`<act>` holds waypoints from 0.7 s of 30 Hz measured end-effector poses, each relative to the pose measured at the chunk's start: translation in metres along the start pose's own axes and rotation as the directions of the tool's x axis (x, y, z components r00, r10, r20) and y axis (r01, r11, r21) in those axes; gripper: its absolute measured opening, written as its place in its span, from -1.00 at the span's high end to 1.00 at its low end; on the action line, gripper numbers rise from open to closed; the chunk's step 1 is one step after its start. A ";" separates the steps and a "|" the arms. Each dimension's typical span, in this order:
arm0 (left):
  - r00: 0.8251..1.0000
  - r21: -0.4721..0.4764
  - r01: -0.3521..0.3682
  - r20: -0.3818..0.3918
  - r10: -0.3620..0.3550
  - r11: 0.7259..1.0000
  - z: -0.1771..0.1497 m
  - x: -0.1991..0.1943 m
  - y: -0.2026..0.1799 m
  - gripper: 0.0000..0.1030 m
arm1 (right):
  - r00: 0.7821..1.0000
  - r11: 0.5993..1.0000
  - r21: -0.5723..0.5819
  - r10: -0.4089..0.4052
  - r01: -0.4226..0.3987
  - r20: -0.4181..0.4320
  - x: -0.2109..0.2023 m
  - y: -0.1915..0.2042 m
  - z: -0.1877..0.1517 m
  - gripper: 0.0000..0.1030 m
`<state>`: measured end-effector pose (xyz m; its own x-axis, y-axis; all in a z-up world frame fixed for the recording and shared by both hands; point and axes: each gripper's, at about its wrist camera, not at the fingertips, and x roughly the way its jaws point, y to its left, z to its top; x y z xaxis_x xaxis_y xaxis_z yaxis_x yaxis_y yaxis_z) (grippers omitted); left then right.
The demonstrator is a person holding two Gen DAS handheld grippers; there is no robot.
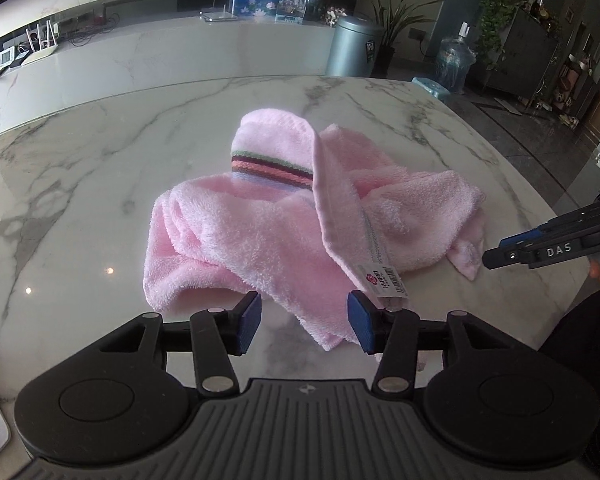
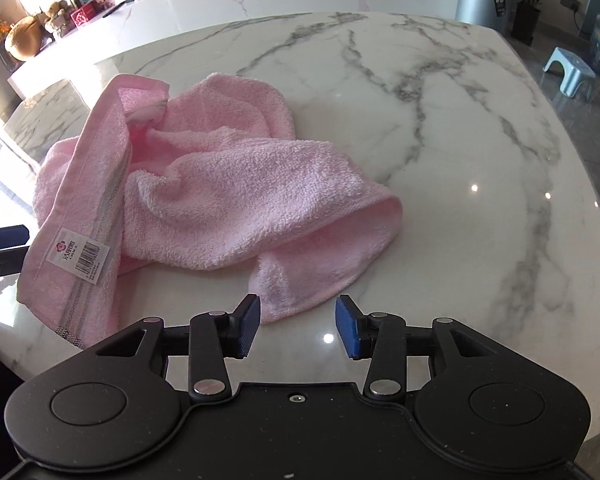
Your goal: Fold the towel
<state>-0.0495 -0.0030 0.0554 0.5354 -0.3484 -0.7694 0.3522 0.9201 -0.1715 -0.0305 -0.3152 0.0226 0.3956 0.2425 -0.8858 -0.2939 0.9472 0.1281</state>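
Pink towel (image 1: 260, 236) crumpled on worktop (image 1: 80, 200). Left tongs (image 1: 304, 326) and right tongs (image 2: 298, 328) wide apart, holding nothing.

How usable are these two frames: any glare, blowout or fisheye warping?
Left wrist: towel sharp and evenly lit; small ceiling-light glints on the table; far edge bows from the fisheye. Right wrist: left border blown out by sun, glints on the table, towel crisp, label barcode visible, text too small.
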 end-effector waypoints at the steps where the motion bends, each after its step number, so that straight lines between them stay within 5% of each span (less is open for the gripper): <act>1: 1.000 0.007 0.001 -0.003 -0.001 1.000 0.000 0.000 -0.002 0.01 | 1.000 1.000 -0.008 0.000 0.000 0.000 0.000 0.002 0.000 0.21; 21: 0.991 0.116 0.122 -0.071 -0.114 0.986 -0.012 -0.008 -0.038 0.00 | 1.000 0.998 -0.048 -0.027 0.027 0.001 -0.002 0.005 -0.004 0.21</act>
<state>-0.0766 -0.0331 0.0604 0.4361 -0.4377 -0.7863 0.5016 0.8437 -0.1914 -0.0361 -0.3120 0.0228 0.4046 0.2170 -0.8884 -0.3245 0.9423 0.0823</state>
